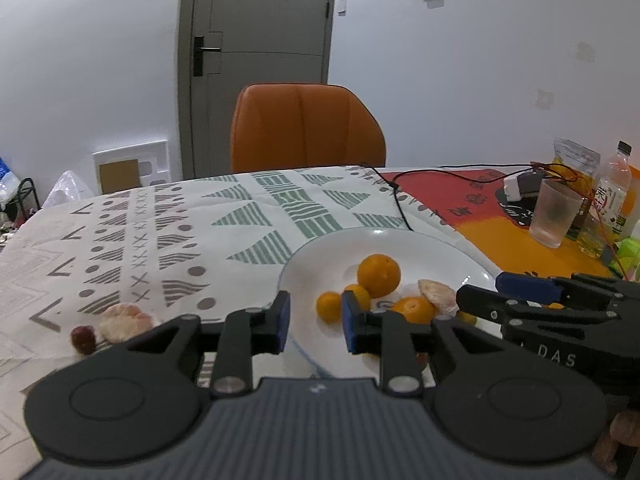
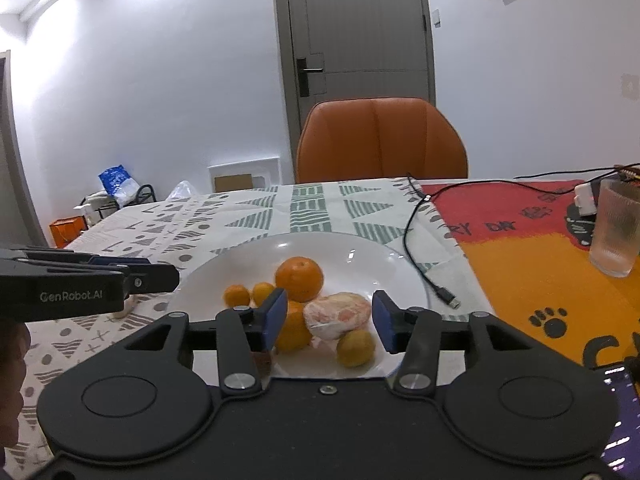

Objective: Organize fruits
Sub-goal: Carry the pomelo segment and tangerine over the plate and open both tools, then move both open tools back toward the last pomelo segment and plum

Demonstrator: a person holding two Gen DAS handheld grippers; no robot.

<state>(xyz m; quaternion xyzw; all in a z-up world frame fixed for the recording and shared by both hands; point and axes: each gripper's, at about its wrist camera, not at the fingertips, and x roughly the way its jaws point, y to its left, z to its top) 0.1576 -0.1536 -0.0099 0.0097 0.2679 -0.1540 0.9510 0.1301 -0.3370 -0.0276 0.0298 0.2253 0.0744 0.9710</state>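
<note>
both claws (image 1: 316,322) (image 2: 330,320) gape wide, empty, over white plate (image 2: 360,256) holding oranges (image 2: 299,279) and peeled citrus (image 2: 336,316).

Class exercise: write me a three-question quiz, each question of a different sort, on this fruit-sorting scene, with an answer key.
1. True or false: the peeled mandarin on the patterned tablecloth lies outside the white plate.
2. Multiple choice: what lies between the open jaws of the right gripper? A) a glass B) a peeled fruit C) a cable
3. Fill the blank: the left gripper has its jaws ____ and holds nothing.

Key
1. True; it lies beside a small red fruit, left of the plate.
2. B; the peeled fruit on the plate lies among oranges, the largest orange behind it.
3. open
</note>
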